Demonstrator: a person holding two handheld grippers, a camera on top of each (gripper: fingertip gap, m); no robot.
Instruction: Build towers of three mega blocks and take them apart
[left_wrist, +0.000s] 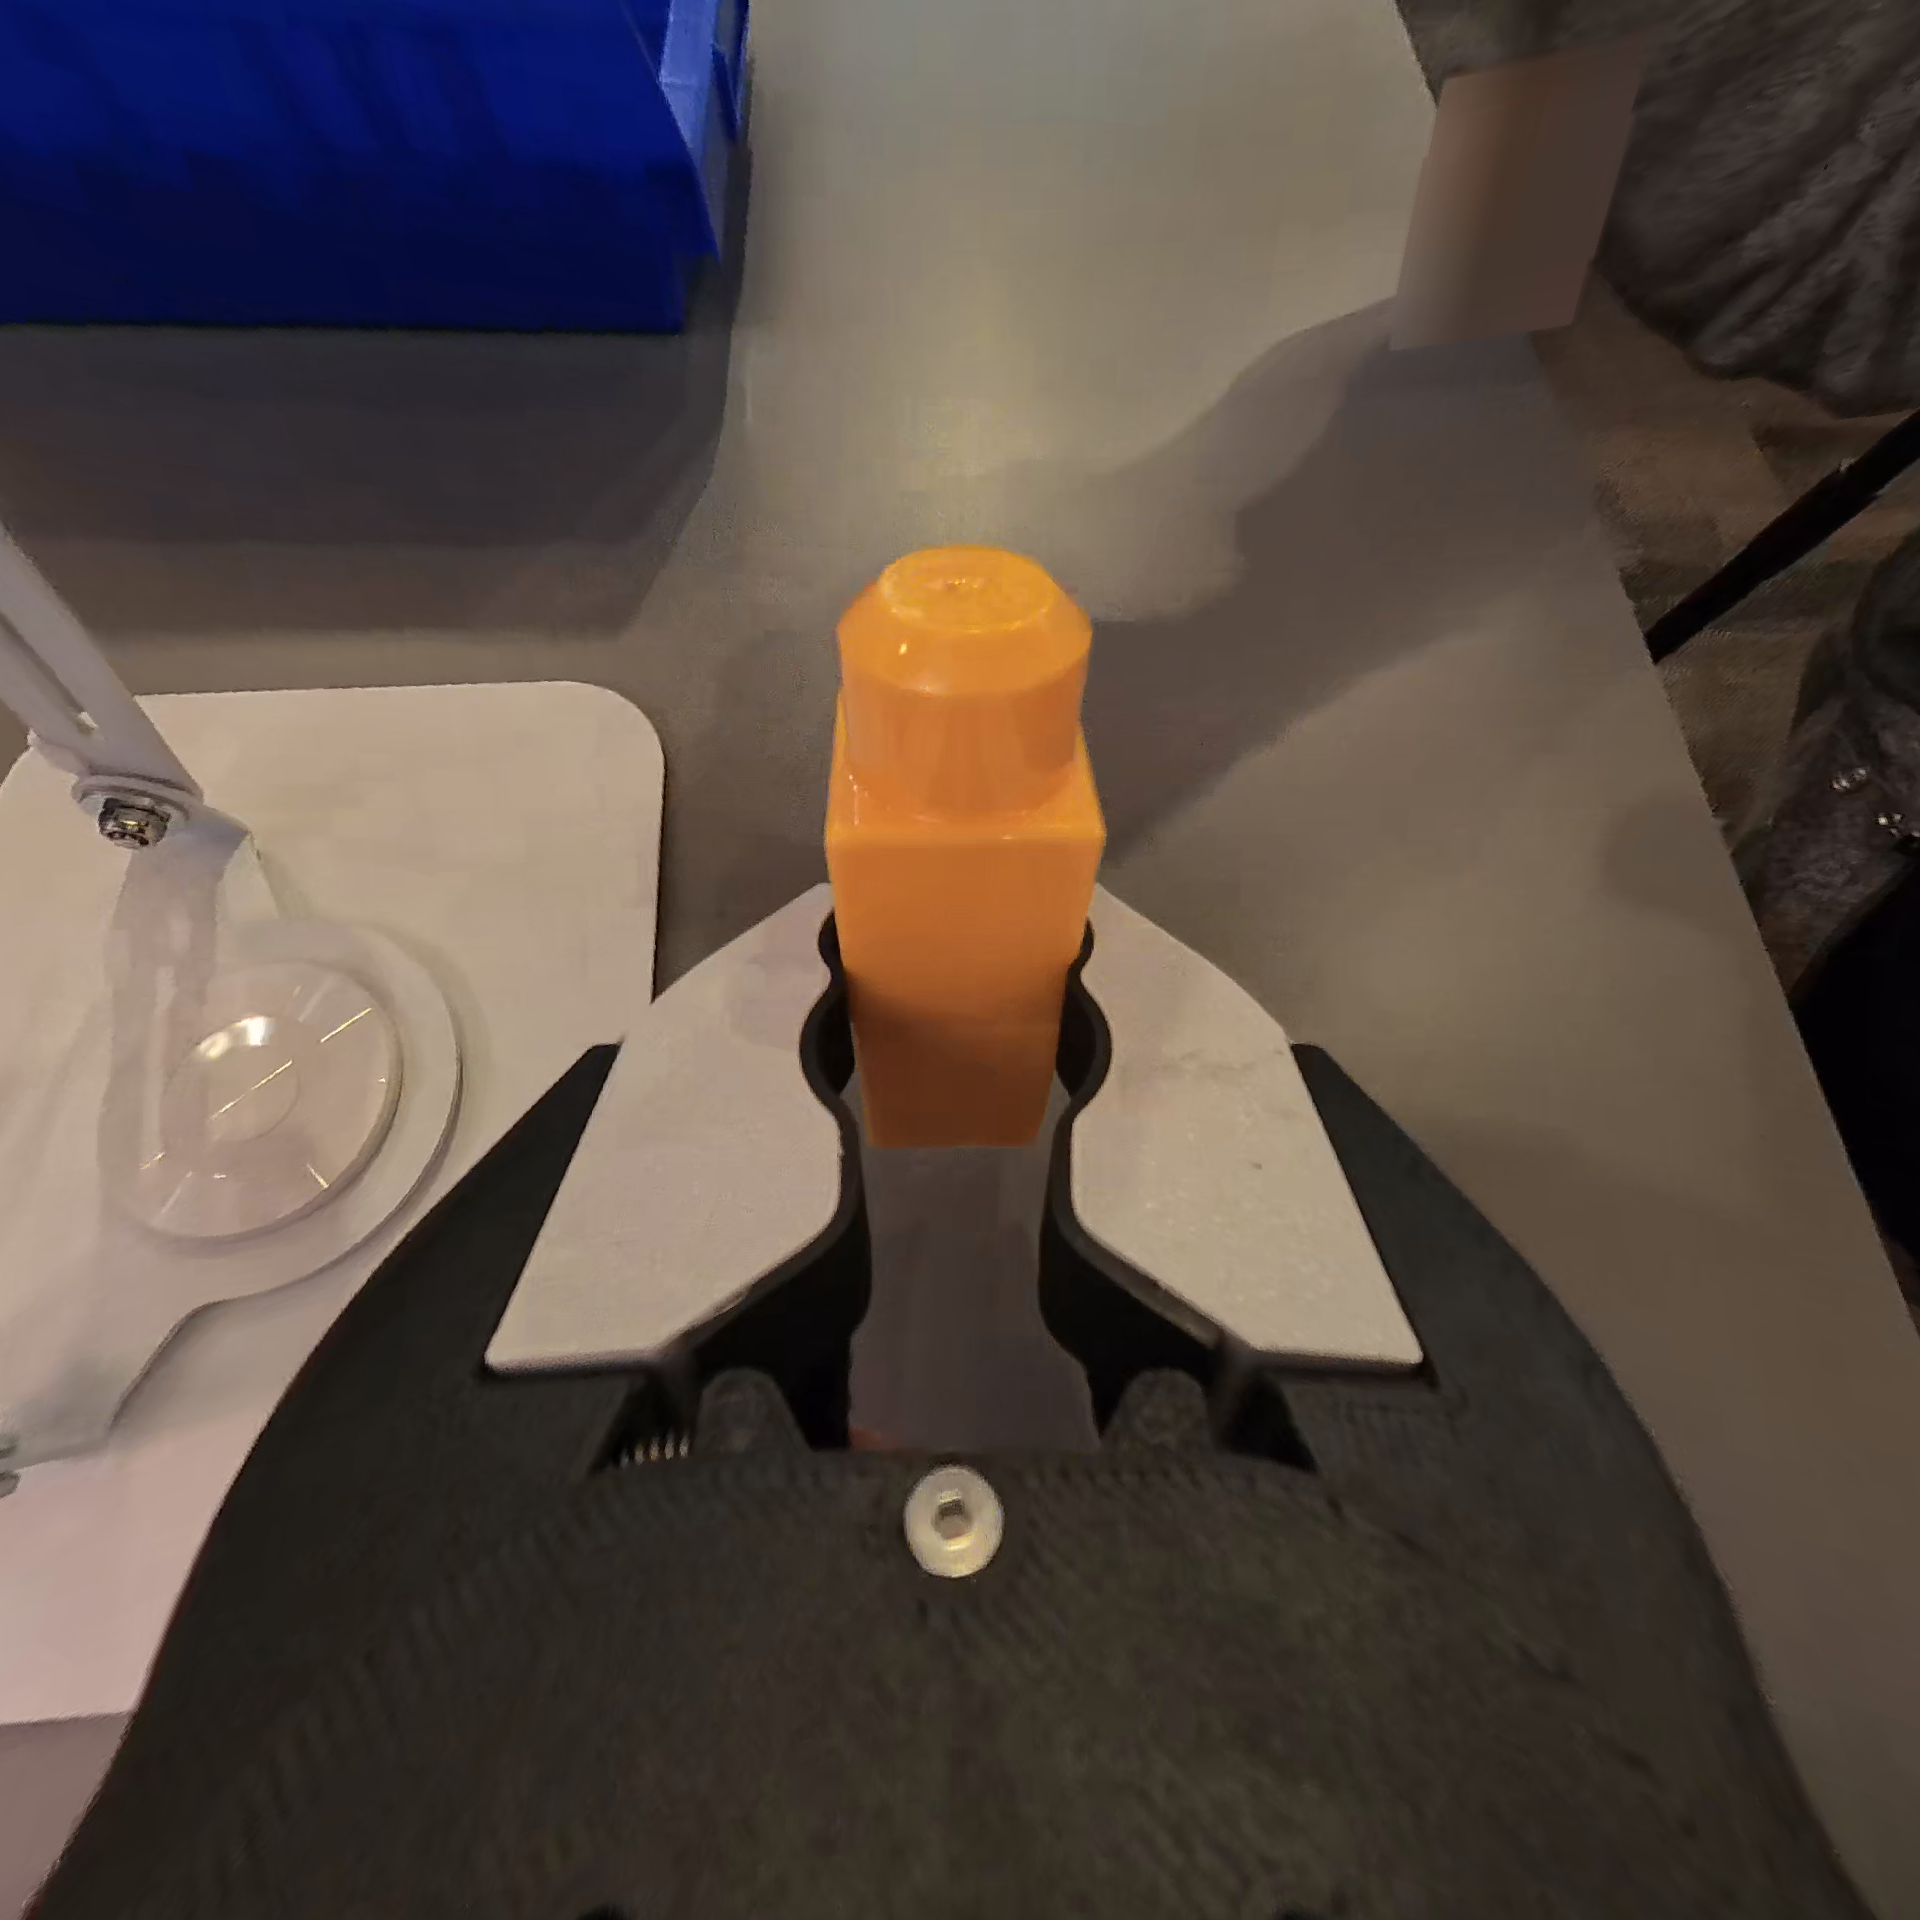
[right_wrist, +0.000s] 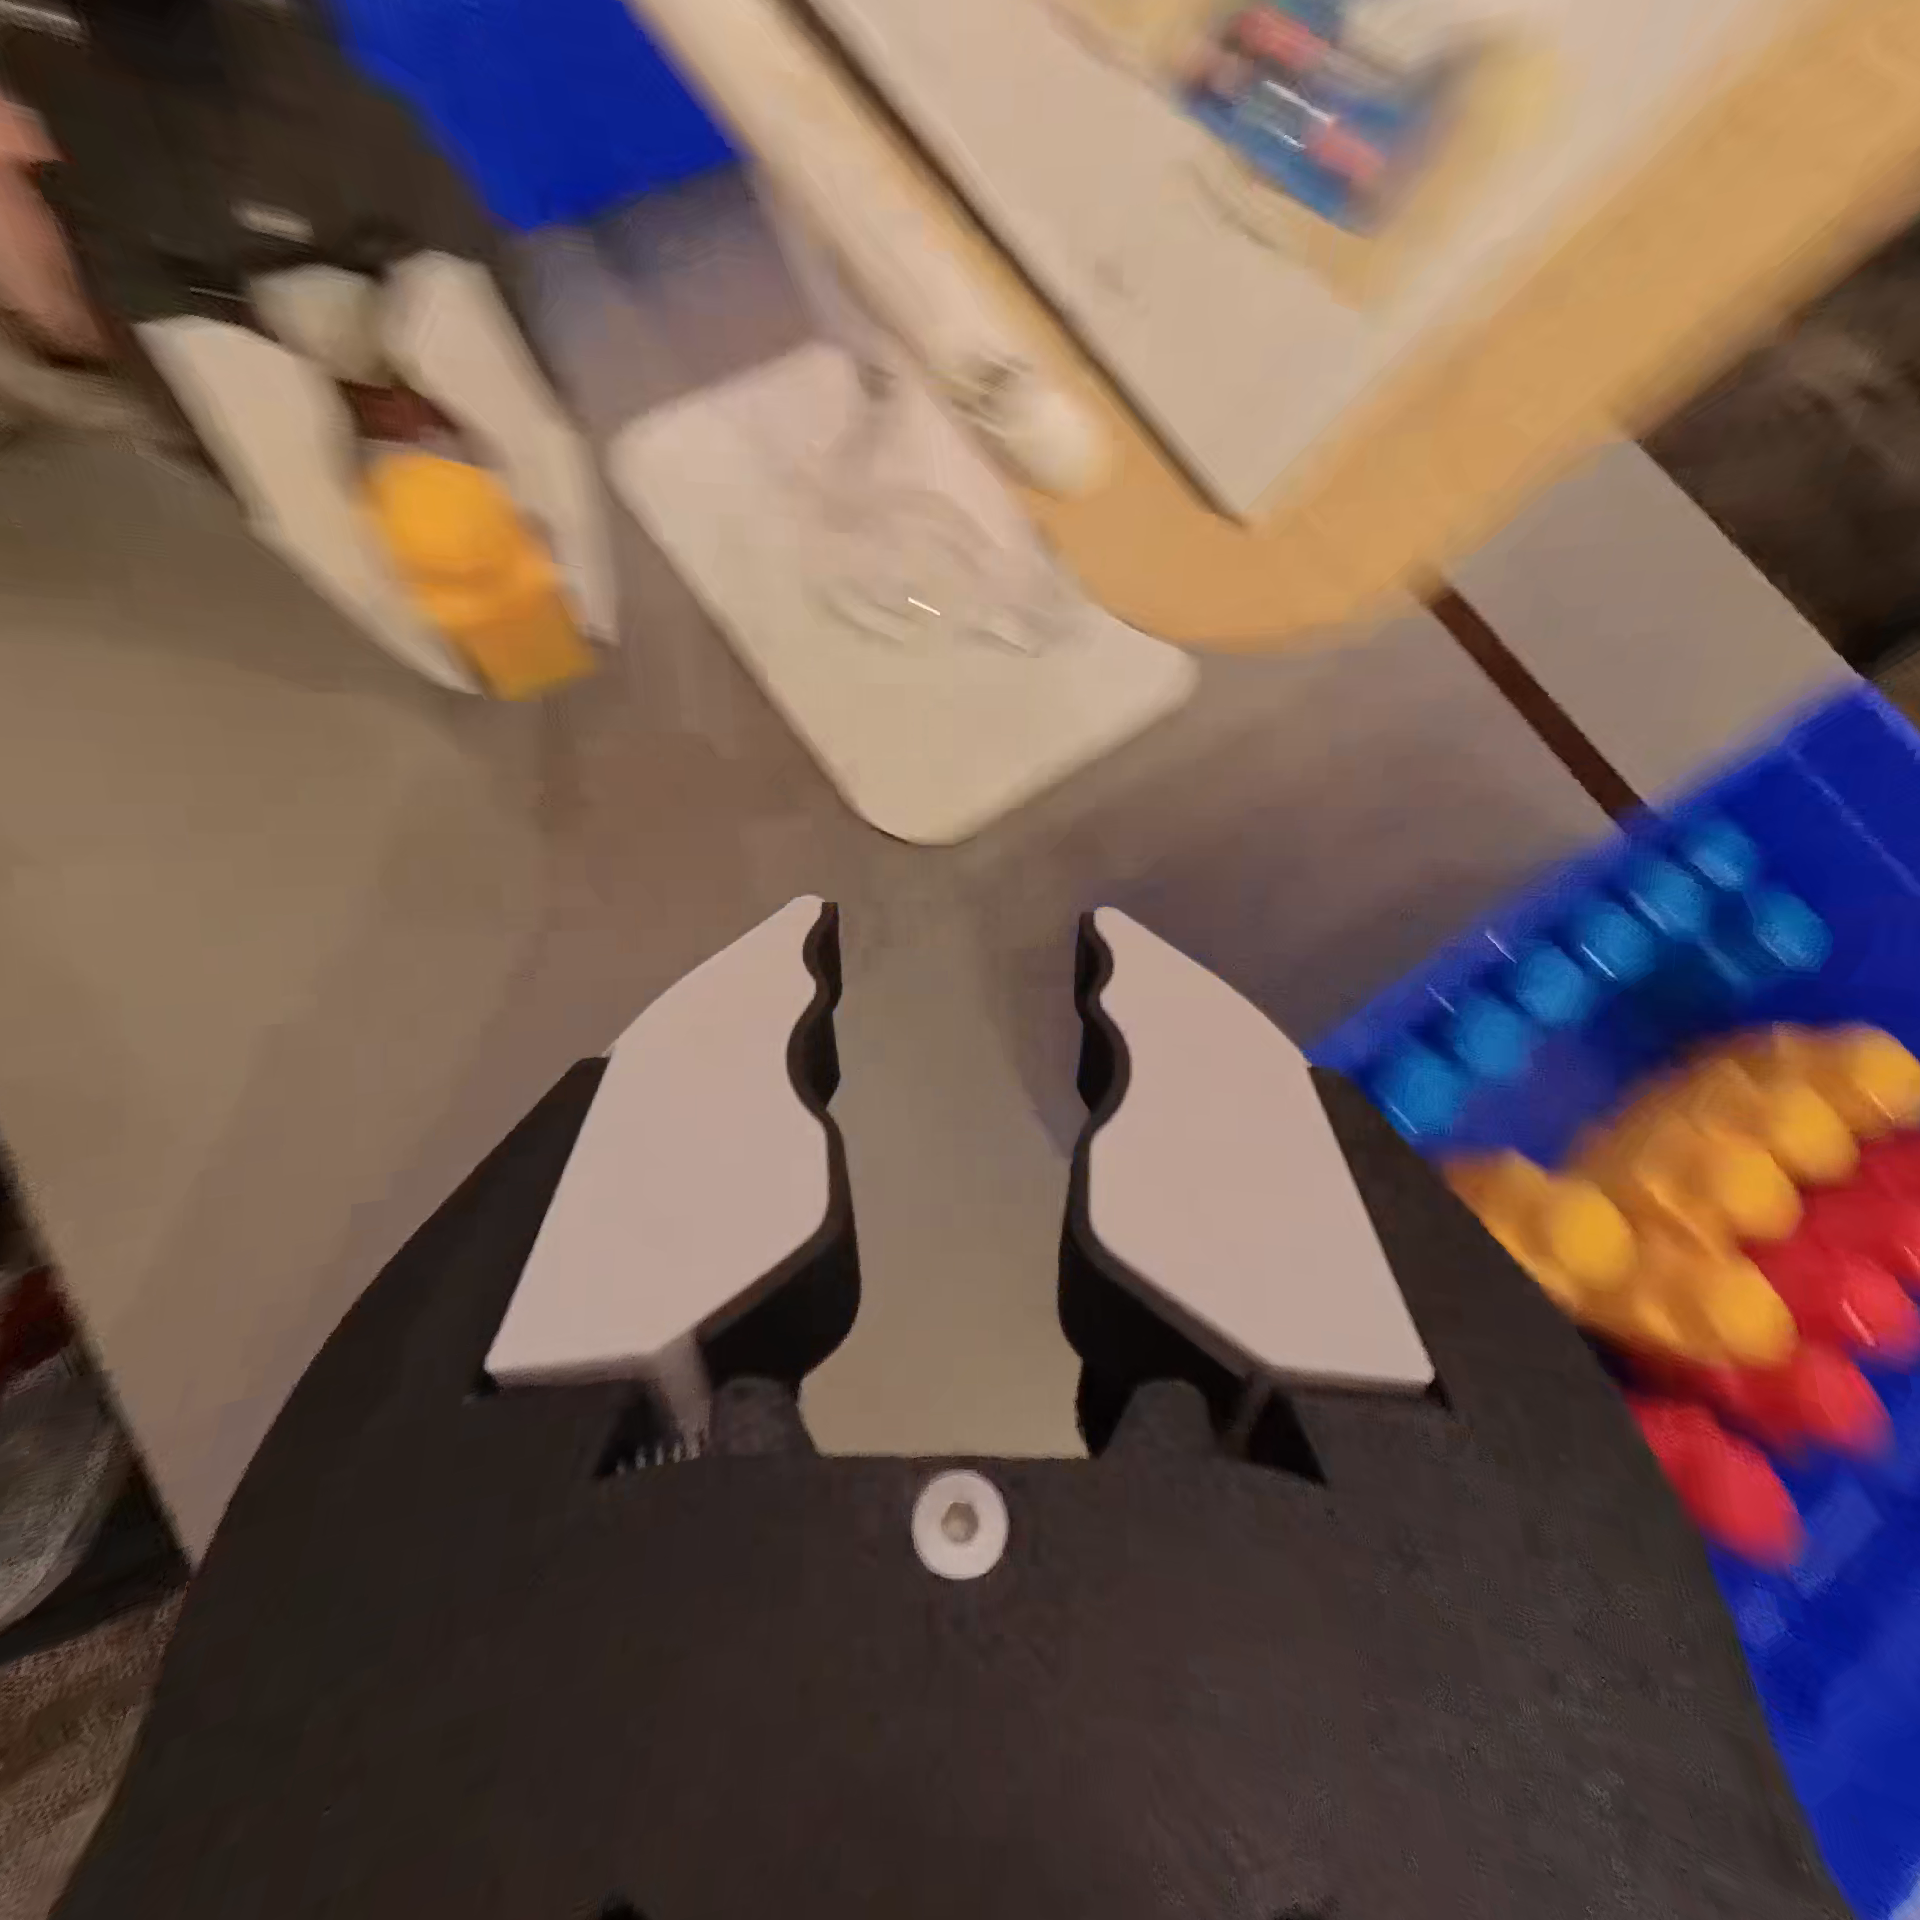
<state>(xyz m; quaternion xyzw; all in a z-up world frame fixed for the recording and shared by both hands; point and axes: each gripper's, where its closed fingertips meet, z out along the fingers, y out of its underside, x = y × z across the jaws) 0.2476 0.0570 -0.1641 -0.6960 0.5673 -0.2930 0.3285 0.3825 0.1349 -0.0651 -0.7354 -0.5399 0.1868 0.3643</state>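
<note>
While the left fingers (left_wrist: 844, 1039) clamp the orange block (left_wrist: 961, 935) upright between them, the right fingers (right_wrist: 727, 1122) stand parted, bare

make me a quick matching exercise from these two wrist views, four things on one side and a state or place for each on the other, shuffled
Things:
1. left gripper
2. right gripper
3. orange block
4. blue bin

States or places:
A. holds blue, orange and red blocks
B. jaws apart, nothing between them
C. clamped between two fingers, stud pointing away
D. shut on a block

Pairs: 1-D, 2-B, 3-C, 4-A
</note>
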